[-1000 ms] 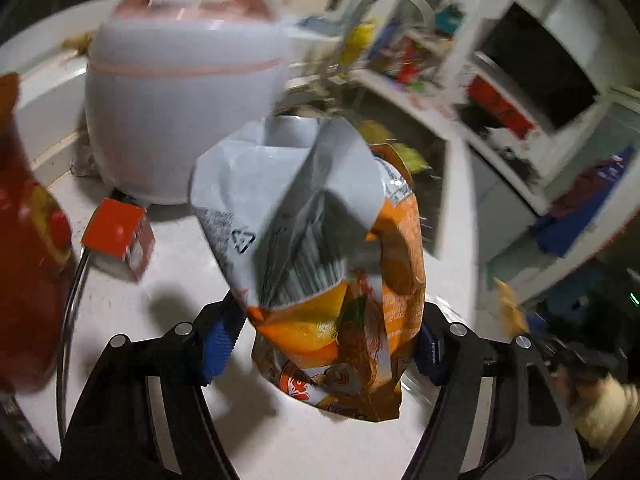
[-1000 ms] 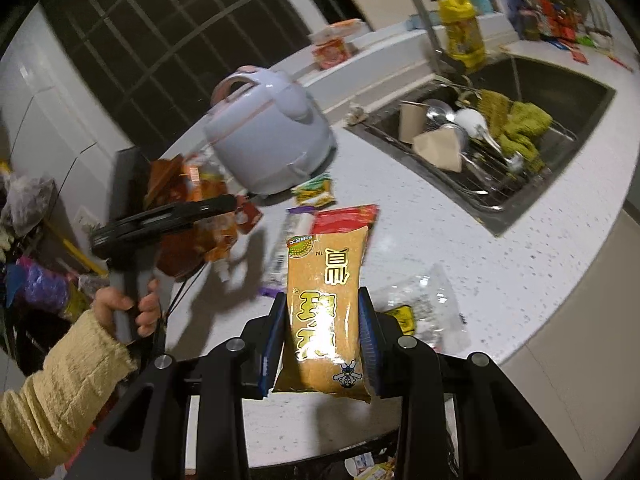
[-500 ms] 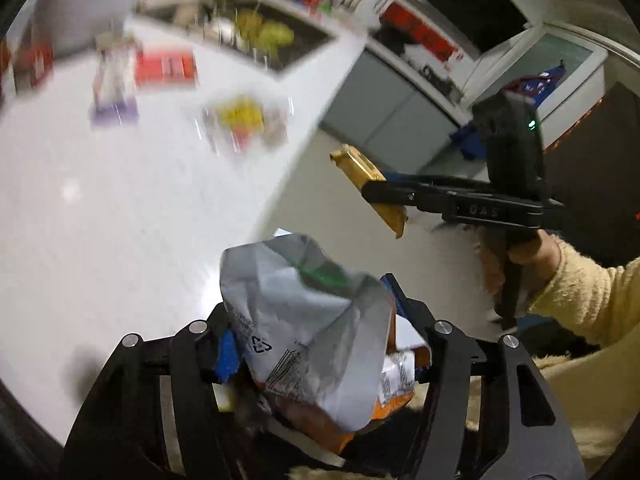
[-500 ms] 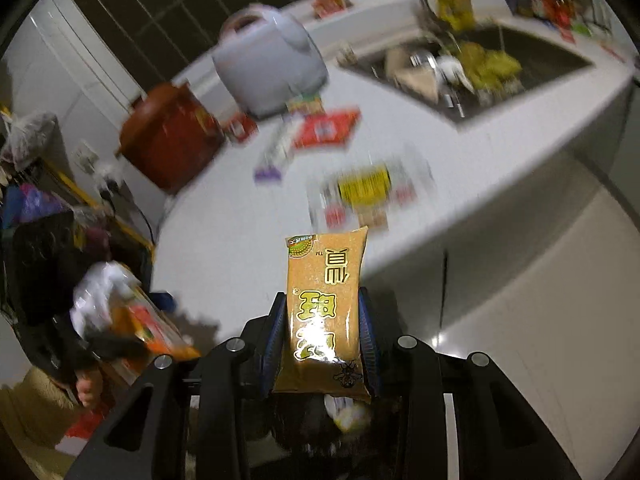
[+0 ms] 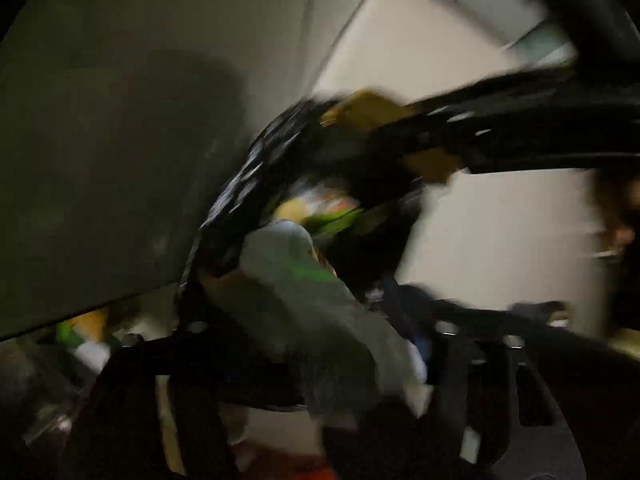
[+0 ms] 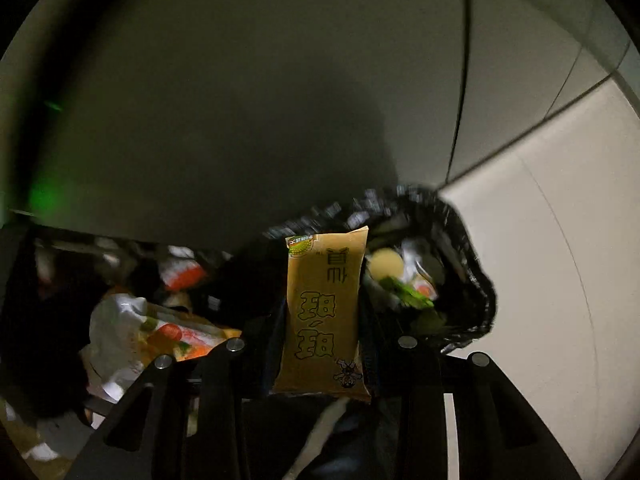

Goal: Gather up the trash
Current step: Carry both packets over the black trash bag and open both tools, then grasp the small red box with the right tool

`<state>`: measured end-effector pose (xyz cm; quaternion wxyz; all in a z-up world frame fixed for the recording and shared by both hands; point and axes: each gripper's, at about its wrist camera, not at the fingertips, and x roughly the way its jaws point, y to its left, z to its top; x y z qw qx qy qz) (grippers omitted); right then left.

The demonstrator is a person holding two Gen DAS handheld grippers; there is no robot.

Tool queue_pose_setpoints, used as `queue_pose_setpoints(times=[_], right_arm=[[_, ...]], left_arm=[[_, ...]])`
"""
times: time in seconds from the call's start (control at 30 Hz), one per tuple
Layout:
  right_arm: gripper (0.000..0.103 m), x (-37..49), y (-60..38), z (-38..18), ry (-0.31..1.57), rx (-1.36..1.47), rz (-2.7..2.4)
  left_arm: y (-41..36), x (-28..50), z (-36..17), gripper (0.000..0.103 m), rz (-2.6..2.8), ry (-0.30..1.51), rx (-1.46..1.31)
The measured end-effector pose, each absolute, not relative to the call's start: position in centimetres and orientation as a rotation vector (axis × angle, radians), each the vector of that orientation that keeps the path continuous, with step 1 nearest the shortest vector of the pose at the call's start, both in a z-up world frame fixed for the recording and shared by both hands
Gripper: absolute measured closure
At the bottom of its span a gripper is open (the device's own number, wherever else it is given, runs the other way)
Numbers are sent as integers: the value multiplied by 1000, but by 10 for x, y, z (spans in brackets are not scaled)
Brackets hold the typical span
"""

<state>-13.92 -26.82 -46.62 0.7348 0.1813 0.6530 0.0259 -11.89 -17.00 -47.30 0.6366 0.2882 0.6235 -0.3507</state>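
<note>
Right gripper (image 6: 324,332) clamps a flat yellow snack packet (image 6: 323,316) upright, just beside the open black plastic bin bag (image 6: 468,276). Left gripper (image 5: 316,332) grips a crumpled silver-and-orange wrapper (image 5: 312,300), blurred, near the bag's mouth. Bag already contains scraps; both pieces not yet dropped in.

Snack packet (image 6: 324,316) upright betw right gripper (image 6: 322,360) fingers, bin bag (image 6: 460,280) just behind-right, crumpled wrapper (image 6: 132,328) left.

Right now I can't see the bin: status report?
Both jaws shut: right gripper on yellow packet, left gripper on crumpled wrapper. Black trash bag open ahead. Nothing blocking.
</note>
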Motion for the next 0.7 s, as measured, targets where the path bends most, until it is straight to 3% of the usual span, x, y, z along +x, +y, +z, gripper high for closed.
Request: queue_pose_setpoints(times=[0.1,0.23,0.4,0.57,0.7], right_arm=[[36,-130,-264,-494,1488,347,2],[32,-128,-268,-492,1482,360,-9],[30,-136,-288,-452,1427,414,-26],[31,-147,-301,-345,1260,413,67],[28,-154,-298,-236,1068,423,224]], left_arm=[[-177,-118,-518,14,-684,1460,778],[-163,-119,-532,14,-677,1494,786],[-157,-141,-513,14,-683,1400,901],[-148,-158,-433,14,-813,1311,795],[-135,-158,-316,12,-970,1214,556]])
